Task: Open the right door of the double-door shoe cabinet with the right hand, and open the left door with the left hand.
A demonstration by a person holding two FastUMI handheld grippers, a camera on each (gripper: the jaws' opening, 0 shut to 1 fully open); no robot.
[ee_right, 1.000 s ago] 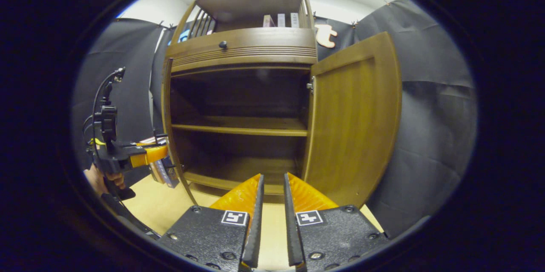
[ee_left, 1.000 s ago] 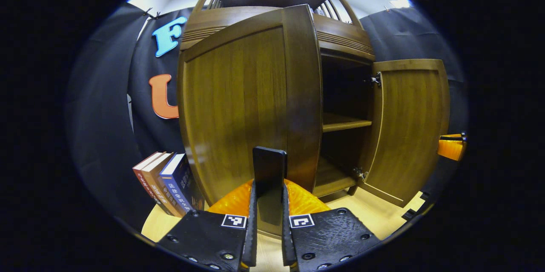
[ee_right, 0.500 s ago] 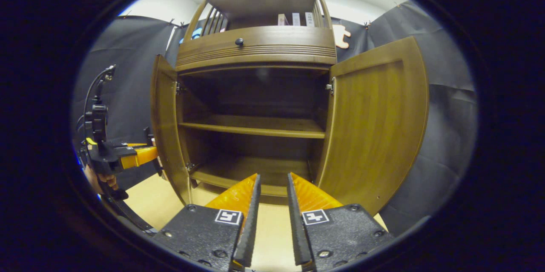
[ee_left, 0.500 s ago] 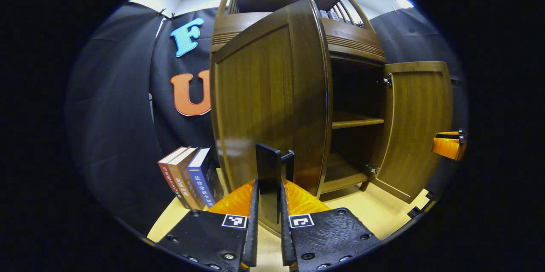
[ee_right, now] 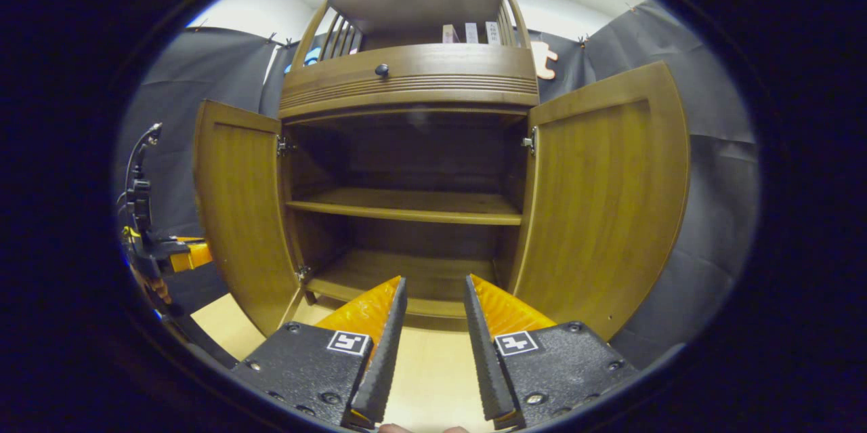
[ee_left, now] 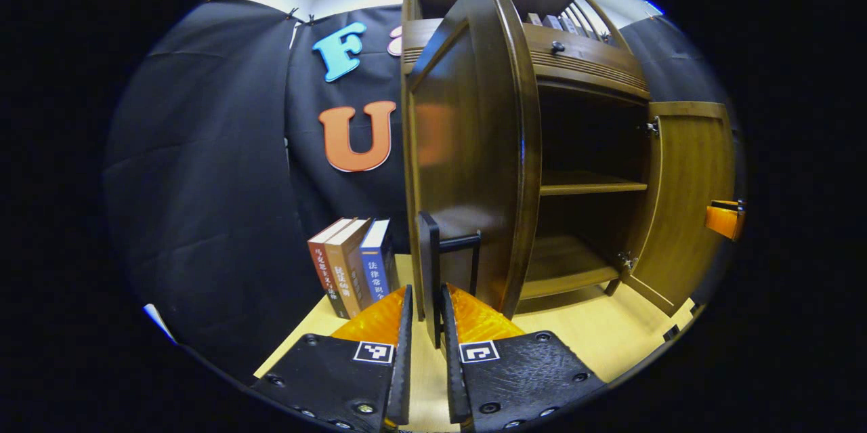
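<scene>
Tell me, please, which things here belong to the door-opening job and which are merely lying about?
Job: left door, its black handle, right door, left gripper, right gripper.
Lying about: three books beside the cabinet, drawer knob, books on top.

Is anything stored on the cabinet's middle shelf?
No, in the right gripper view the middle shelf is bare wood between the two open doors.

I seem to be in a staged booth: black cloth wall (ee_left: 203, 169), wooden shoe cabinet (ee_right: 406, 87), books (ee_left: 352, 267) on pale floor (ee_left: 596, 345).
</scene>
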